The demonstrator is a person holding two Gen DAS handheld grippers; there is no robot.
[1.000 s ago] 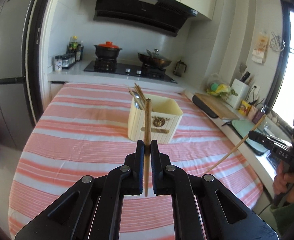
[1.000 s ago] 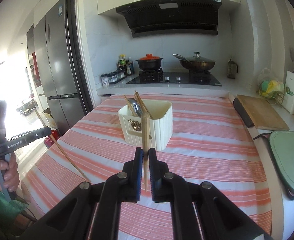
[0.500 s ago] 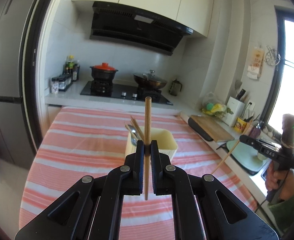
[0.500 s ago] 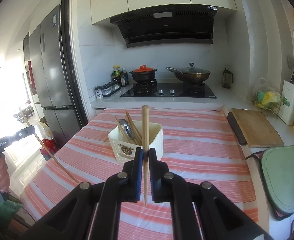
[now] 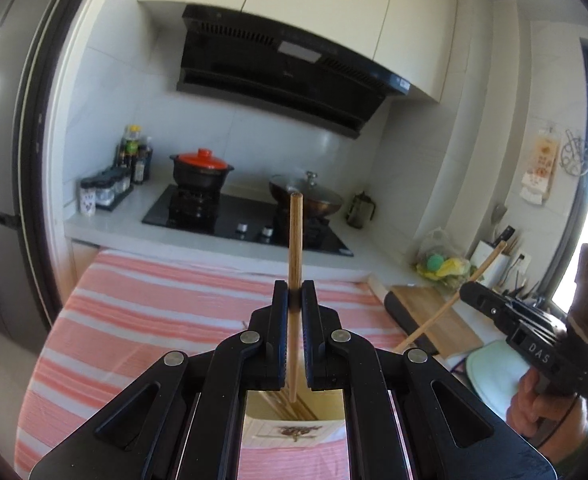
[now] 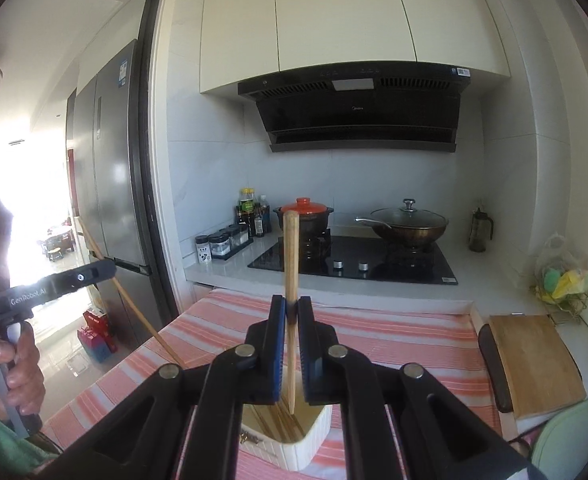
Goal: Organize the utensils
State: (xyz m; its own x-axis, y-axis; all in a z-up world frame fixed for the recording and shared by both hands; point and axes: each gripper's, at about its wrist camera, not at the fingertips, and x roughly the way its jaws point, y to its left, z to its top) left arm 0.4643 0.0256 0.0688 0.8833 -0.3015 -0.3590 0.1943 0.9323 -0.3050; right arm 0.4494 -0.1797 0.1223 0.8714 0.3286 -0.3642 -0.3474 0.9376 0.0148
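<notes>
A kitchen wall with a black range hood and a hob carrying a red-lidded pot and a lidded wok fills the background, a steel fridge at the side. Below, a table under a pink-striped cloth bears a cream utensil box with chopsticks inside. The left gripper is clamped on an upright chopstick above the box; the right gripper pinches its own chopstick likewise
</notes>
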